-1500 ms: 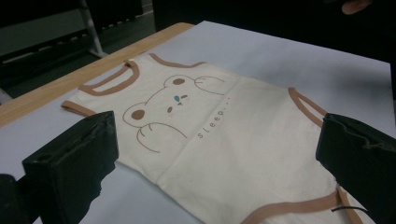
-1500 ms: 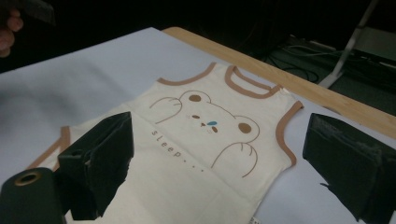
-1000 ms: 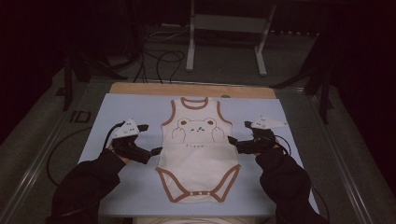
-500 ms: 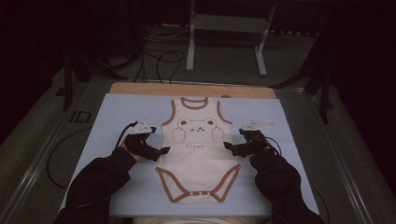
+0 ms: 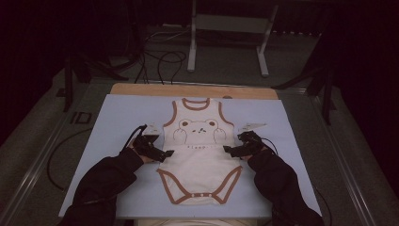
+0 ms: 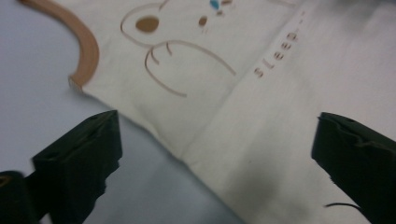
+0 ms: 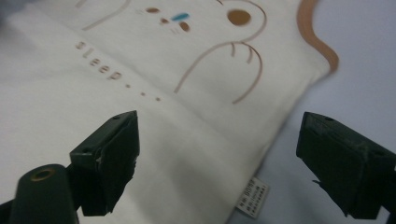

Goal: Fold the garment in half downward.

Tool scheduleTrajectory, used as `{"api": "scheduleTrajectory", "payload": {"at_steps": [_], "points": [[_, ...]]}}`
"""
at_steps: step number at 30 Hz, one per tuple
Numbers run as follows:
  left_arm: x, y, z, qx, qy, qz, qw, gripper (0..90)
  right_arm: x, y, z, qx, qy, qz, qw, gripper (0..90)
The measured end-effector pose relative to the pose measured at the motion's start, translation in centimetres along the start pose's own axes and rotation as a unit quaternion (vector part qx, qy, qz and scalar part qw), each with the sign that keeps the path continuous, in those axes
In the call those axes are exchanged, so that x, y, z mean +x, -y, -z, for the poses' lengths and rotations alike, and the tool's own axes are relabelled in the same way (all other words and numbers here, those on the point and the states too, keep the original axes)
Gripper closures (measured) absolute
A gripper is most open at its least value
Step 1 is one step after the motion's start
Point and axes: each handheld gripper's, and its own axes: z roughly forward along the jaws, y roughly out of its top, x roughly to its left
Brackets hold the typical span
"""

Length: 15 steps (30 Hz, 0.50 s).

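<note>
A cream baby bodysuit [image 5: 200, 150] with brown trim and a bear print lies flat, neck away from the person, on a pale blue mat [image 5: 117, 117] over the table. The left gripper [image 5: 164, 153] sits at its left side seam, the right gripper [image 5: 229, 150] at its right seam. Both have jaws spread wide, just beginning to narrow, each straddling a cloth edge without pinching it. A small care label [image 7: 252, 199] pokes out between the right jaws. To grip well, lower each claw until one jaw slides under the seam, then close evenly on both sides
</note>
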Motion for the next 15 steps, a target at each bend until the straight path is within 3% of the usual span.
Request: {"api": "scheduleTrajectory", "payload": {"at_steps": [3,5,8,12,13,15], "points": [[0.1,0.1,-0.4,0.012,-0.005,0.000,0.9999,15.3,-0.4,0.2,-0.3,0.006,-0.001,-0.007,1.0000,22.1],[0.1,0.1,-0.6,0.017,-0.007,0.001,0.9998,15.5,-0.4,0.2,-0.3,0.006,-0.001,-0.007,1.0000,22.1],[-0.2,0.0,-0.9,0.028,-0.015,-0.013,0.9994,17.2,-0.7,0.3,-0.6,0.009,0.004,-0.014,0.9999,25.6],[-0.2,-0.1,-1.2,0.045,-0.041,-0.016,0.9980,23.8,-0.7,0.3,-0.8,0.014,0.009,-0.010,0.9998,33.1],[-0.2,-0.1,-1.2,0.046,-0.041,-0.017,0.9979,30.9,-0.8,0.3,-0.9,0.020,0.011,-0.003,0.9997,34.8],[-0.1,-0.1,-1.4,0.054,-0.048,-0.019,0.9972,32.4,-0.8,0.3,-1.0,0.024,0.008,-0.006,0.9997,34.8]]}}
